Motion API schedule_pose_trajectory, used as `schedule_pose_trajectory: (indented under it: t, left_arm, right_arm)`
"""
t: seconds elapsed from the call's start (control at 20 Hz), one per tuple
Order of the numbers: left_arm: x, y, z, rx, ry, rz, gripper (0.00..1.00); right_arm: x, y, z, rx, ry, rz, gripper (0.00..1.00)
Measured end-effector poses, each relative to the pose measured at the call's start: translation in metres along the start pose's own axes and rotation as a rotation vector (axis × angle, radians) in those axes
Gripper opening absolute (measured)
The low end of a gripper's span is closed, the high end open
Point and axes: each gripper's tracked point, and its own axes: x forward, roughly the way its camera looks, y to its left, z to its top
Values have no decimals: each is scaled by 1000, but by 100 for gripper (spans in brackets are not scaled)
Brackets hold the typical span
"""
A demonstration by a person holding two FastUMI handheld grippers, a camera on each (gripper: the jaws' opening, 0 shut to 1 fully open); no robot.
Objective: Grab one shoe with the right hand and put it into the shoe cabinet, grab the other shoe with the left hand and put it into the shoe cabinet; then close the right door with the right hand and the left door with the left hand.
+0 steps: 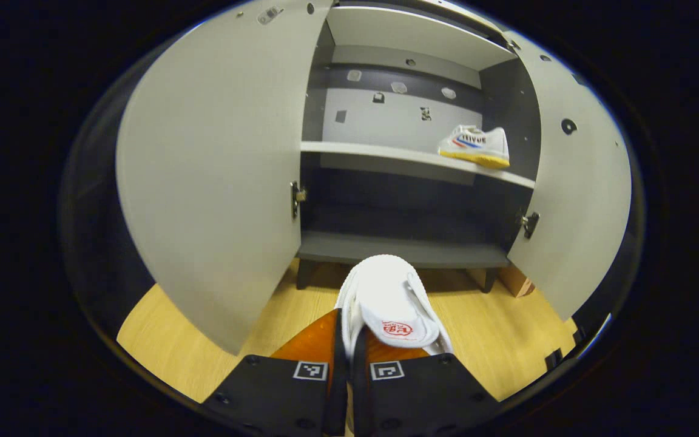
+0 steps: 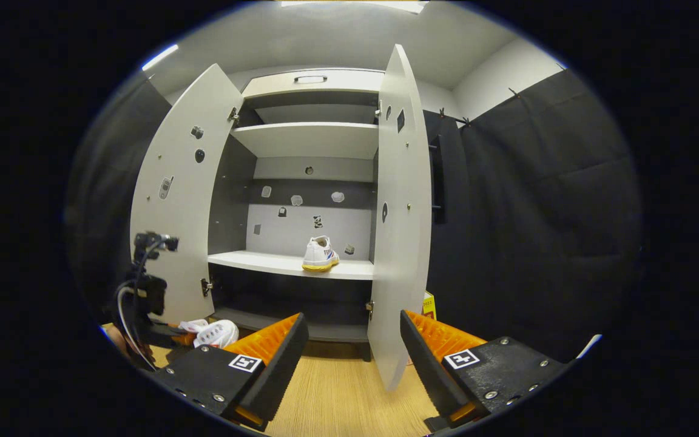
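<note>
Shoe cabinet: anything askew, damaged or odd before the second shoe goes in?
Nothing stands out. The shoe cabinet has both doors open; one shoe sits upright on the middle shelf, toward its right end. The left gripper is shut on the other shoe, low before the cabinet. The right gripper is open, empty.

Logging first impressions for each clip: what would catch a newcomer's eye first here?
Probably the white shoe pinched in the left gripper low in the left gripper view, in front of the open shoe cabinet. Next, the other shoe, already standing at the right end of the middle shelf. In the right gripper view, the right gripper is open beside the right door.
</note>
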Motion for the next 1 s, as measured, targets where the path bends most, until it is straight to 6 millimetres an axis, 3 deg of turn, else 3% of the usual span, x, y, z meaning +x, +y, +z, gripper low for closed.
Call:
schedule_pose_trajectory:
  t: [0.05, 0.1, 0.15, 0.25, 0.4, 0.5, 0.6, 0.8, 1.0]
  left_arm:
    - [-9, -3, 26, -23, -21, -4, 11]
    - [-15, -7, 51, -34, -41, -18, 11]
    - [-17, -13, 73, -38, -59, -35, 11]
    - [-12, -24, 118, -30, -101, -79, 11]
    - [19, -44, 187, 17, -167, -108, 11]
    - [51, -53, 226, 43, -193, -105, 11]
    - [93, -65, 254, 47, -175, -105, 11]
    - [176, -79, 273, 121, -86, -76, 11]
    - [242, -81, 255, 140, 49, -32, 11]
  right_arm:
    - [1, 2, 0, 3, 0, 7, 98]
    - [2, 4, 0, 4, -1, 15, 94]
    - [2, 6, 0, 4, -2, 21, 98]
    - [3, 11, 2, 2, -9, 32, 93]
    - [-1, 10, 5, 4, -19, 32, 93]
    - [-5, 7, 10, 9, -28, 16, 89]
    - [-9, 3, 12, 14, -33, -8, 93]
    - [-17, -9, 14, 13, -31, -55, 93]
    - [-23, -22, 13, 6, -17, -97, 93]
